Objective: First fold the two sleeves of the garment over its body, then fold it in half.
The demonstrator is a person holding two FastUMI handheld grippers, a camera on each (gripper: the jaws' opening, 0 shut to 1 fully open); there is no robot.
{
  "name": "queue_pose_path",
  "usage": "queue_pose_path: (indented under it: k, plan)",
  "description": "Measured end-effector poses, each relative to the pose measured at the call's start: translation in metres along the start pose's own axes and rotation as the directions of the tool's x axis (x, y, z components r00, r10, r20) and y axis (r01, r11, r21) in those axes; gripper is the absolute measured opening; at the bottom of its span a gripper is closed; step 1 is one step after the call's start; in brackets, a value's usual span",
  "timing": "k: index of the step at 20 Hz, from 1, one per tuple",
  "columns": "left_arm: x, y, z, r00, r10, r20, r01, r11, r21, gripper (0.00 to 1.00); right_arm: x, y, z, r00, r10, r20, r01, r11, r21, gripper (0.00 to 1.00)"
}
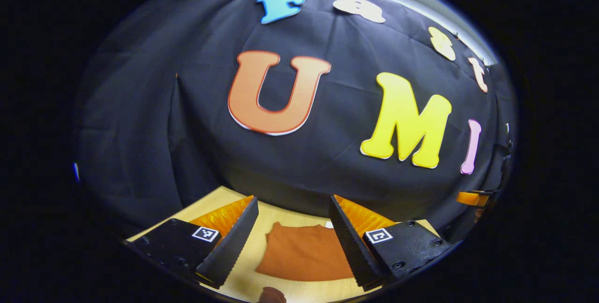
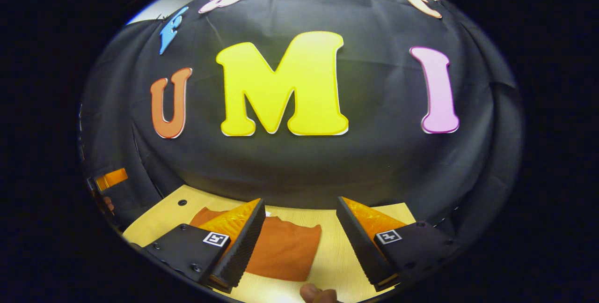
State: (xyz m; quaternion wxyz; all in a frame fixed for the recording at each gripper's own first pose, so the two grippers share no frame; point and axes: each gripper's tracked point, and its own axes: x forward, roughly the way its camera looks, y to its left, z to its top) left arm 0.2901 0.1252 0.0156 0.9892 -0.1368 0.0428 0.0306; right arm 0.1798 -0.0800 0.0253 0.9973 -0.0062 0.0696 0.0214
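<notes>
Garment (image 1: pixel 304 254): rust-orange, lying flat on the bench (image 1: pixel 248 270), folded into a compact roughly rectangular shape, no sleeve sticking out that I can see. In the left gripper view it sits between the two fingers, a bit nearer the right one, whose tip overlaps its right edge in the picture; bare wood shows between it and the left finger. Its far edge is near the bench's back edge, just below the black cloth wall (image 1: pixel 140 129). In the right gripper view the garment (image 2: pixel 285 249) lies left of centre, partly hidden behind the left finger, with bare bench (image 2: pixel 337 256) between it and the right finger.

Left gripper (image 1: pixel 293 232): fingers spread wide, nothing between them, held above the bench, not touching the fabric.

Right gripper (image 2: pixel 301 232): same, fingers wide apart, nothing held, above the bench.

Small dark hole (image 2: pixel 182 203) in the benchtop near the back left corner in the right gripper view.

Part of a hand (image 2: pixel 318 293) at the bottom edge of the right gripper view; something similar and brownish at the bottom edge of the left gripper view, too cropped to tell.

Other gripper (image 2: pixel 110 179) at the far left of the right gripper view, its state unclear from there.
</notes>
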Motion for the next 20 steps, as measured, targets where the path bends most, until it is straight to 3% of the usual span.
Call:
queue_pose_path:
  k: [2,5,8,12,14,17,20]
  plan:
    - [-0.036,-0.006,0.002,1.000,-0.001,0.030,-0.001,0.999,0.047,0.98,-0.045,-0.002,-0.011,0.999,-0.014,0.038,0.015,0.999,-0.049,0.97]
    - [-0.084,-0.023,-0.003,0.999,-0.029,0.017,0.027,0.995,0.097,0.98,-0.094,-0.008,-0.051,1.000,-0.031,0.000,0.031,0.996,-0.083,0.96]
    - [-0.122,-0.027,-0.007,0.999,-0.005,0.034,0.000,0.988,0.156,0.98,-0.128,-0.018,-0.065,0.995,-0.095,0.018,0.096,0.992,-0.076,0.95]
    - [-0.153,-0.038,-0.045,0.998,-0.018,-0.055,0.025,0.991,0.129,0.98,-0.143,0.001,-0.092,0.996,-0.088,-0.005,0.087,0.994,-0.065,0.95]
    - [-0.159,-0.035,-0.055,0.998,-0.001,-0.063,0.011,0.988,0.157,1.00,-0.145,0.009,-0.088,0.995,-0.097,0.008,0.097,0.994,-0.049,0.95]
    - [-0.167,-0.048,-0.063,0.996,-0.019,-0.086,0.028,0.994,0.110,1.00,-0.143,0.018,-0.075,0.988,-0.152,0.032,0.154,0.986,-0.062,0.95]
    - [-0.163,-0.052,-0.056,0.998,-0.027,-0.062,0.035,0.990,0.136,0.98,-0.146,0.038,-0.055,0.990,-0.115,0.079,0.118,0.992,-0.039,0.95]
